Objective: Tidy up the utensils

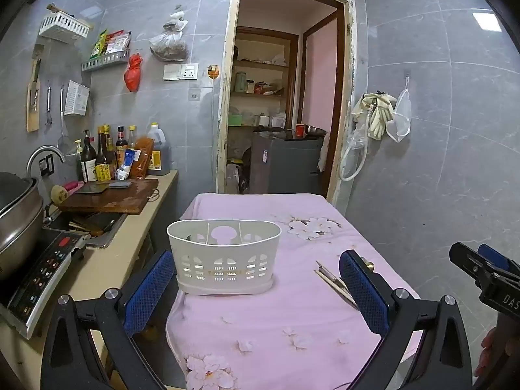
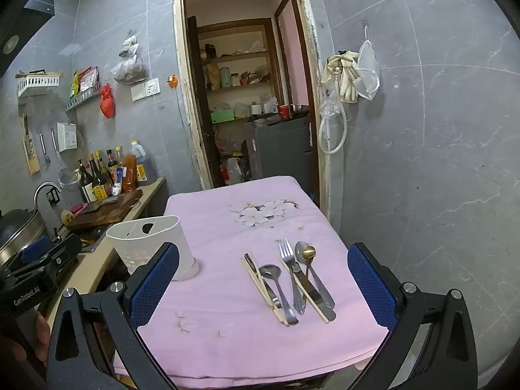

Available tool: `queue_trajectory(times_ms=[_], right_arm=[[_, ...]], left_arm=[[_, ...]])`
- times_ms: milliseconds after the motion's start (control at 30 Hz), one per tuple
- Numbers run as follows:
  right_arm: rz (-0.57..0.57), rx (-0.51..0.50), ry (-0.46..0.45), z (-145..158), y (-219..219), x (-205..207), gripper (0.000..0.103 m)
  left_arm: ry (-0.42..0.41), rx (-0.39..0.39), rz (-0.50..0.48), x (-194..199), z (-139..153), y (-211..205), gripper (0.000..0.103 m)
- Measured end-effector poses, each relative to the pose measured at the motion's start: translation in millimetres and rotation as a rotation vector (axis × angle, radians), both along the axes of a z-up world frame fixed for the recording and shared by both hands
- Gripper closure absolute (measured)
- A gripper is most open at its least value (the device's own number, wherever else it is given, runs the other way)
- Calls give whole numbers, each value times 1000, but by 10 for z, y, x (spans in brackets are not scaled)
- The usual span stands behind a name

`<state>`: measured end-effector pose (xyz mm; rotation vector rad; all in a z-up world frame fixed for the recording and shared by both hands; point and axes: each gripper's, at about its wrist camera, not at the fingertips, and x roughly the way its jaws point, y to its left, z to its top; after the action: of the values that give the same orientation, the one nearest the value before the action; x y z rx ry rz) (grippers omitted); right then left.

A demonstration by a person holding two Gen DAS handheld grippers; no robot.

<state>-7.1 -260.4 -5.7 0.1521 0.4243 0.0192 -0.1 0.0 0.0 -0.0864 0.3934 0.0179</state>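
Metal utensils, namely a fork, spoons, a knife and pale wooden chopsticks, lie side by side on the pink floral tablecloth, well right of the white slotted plastic caddy. We hold our left gripper and right gripper spread wide, gripping nothing, both above the cloth's near edge.

On the pink cloth stands one white caddy. Beside it lie one fork, three spoons — two silver, one gold — one knife, and some pale chopsticks, too overlapped to count.
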Motion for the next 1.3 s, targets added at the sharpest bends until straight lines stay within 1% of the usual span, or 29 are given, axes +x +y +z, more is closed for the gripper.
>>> queue_trajectory(times_ms=[1300], right_arm=[[-2,9,4,-41,-33,22,1]], left_arm=[[7,5,-2,3,-1,0,1]])
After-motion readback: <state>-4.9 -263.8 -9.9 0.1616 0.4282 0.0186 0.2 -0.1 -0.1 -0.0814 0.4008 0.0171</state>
